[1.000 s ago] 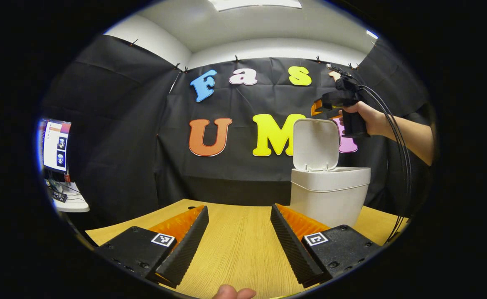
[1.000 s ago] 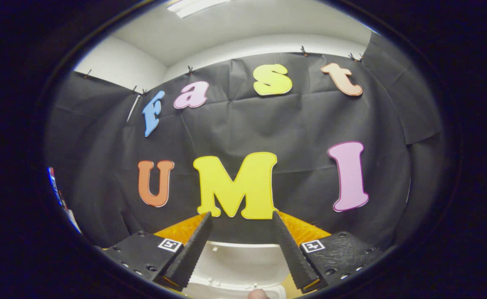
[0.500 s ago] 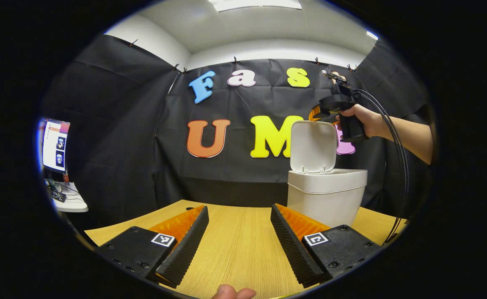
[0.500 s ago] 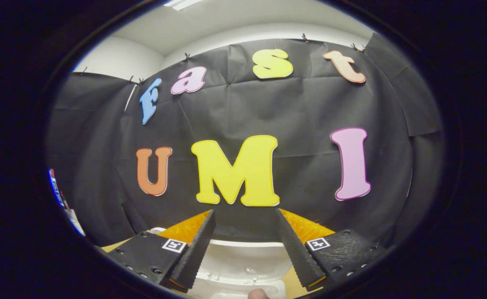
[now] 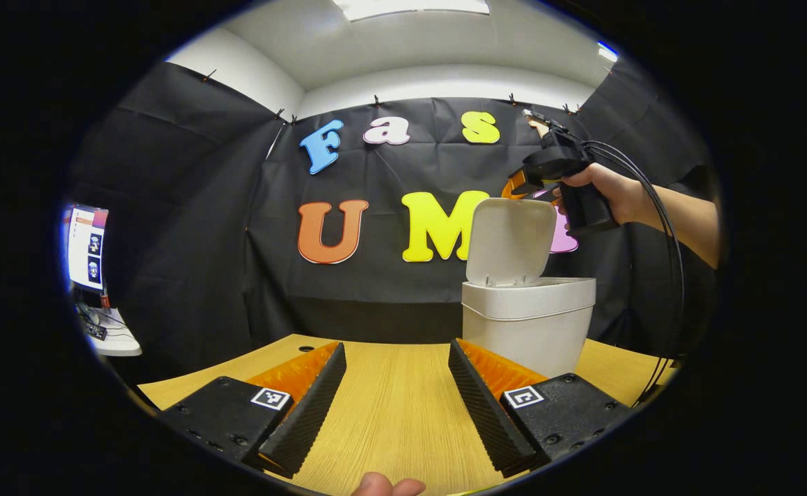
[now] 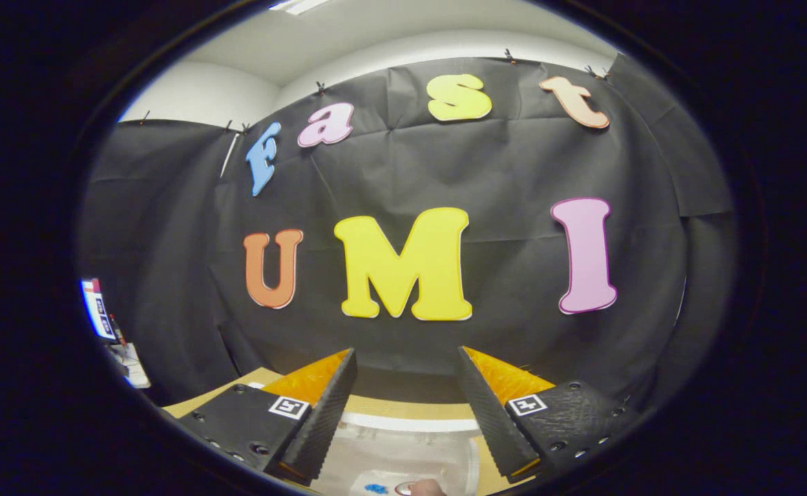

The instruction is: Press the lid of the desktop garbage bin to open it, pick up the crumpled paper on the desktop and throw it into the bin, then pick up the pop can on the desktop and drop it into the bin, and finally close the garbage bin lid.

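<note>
Left hand-held gripper [image 5: 395, 386]: it hangs low over the table [image 5: 396, 420] at 6 o'clock, jaws spread wide, holding nothing. It has not moved.
Table: no paper ball or pop can lies on the bare wood I can see, so I think both are already in the bin.
Bin [image 5: 527, 320]: it stands on the table at 3 o'clock.
Lid [image 5: 510, 240]: a moment ago it stood straight up. Now it tips forward over the bin's mouth.
Right hand-held gripper [image 5: 538, 180]: a hand holds it at 2 o'clock, right behind the lid's top edge. In its own view the jaws are spread, gripping nothing.
What it means: the lid is starting to close, the last step.
</note>
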The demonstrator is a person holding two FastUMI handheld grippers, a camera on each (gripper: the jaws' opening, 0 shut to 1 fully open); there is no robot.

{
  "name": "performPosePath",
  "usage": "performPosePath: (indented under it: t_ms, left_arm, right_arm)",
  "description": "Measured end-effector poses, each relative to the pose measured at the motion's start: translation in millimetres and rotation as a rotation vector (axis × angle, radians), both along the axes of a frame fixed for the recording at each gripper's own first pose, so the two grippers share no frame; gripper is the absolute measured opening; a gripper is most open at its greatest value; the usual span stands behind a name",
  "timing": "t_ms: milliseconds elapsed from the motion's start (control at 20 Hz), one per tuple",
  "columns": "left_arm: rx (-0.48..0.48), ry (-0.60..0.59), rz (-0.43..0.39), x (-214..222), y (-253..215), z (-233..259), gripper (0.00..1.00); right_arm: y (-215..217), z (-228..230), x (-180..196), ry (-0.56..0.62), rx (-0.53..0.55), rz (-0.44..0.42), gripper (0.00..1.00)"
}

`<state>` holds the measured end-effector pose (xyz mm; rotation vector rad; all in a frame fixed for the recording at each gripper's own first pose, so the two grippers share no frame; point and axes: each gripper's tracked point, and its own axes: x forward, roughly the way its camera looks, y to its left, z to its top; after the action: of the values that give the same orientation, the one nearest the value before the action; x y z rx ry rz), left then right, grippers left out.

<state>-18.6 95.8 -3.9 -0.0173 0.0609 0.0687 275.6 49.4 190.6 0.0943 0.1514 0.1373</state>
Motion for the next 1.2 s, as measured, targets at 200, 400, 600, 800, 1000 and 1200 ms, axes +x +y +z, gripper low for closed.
performPosePath:
  t_ms: [200, 400, 600, 800, 1000, 1200]
  left_arm:
    - [-0.006, 0.003, -0.016, 1.2, -9.2, -1.1, 0.96]
    - [-0.004, 0.004, -0.016, 1.4, -8.1, -2.9, 0.96]
    - [-0.015, 0.0, -0.011, 0.3, -5.7, -0.9, 0.96]
    - [-0.01, -0.005, -0.002, -0.1, -2.7, 2.2, 0.96]
    - [-0.014, -0.004, -0.007, -0.8, -4.8, 0.3, 0.96]
    - [-0.015, -0.003, -0.015, 0.1, -8.5, -0.7, 0.96]
  right_arm:
    - [6.3, -20.8, -24.4, 0.038, -0.004, 0.027, 0.84]
    - [9.9, -36.4, -42.2, 0.043, 0.001, 0.044, 0.89]
    - [18.2, -65.7, -57.6, 0.063, -0.021, 0.058, 0.84]
    - [26.4, -93.9, -67.3, 0.088, -0.035, 0.074, 0.93]
    - [26.3, -115.4, -69.9, 0.108, -0.045, 0.069, 0.92]
    - [24.6, -130.5, -74.4, 0.113, -0.033, 0.068, 0.94]
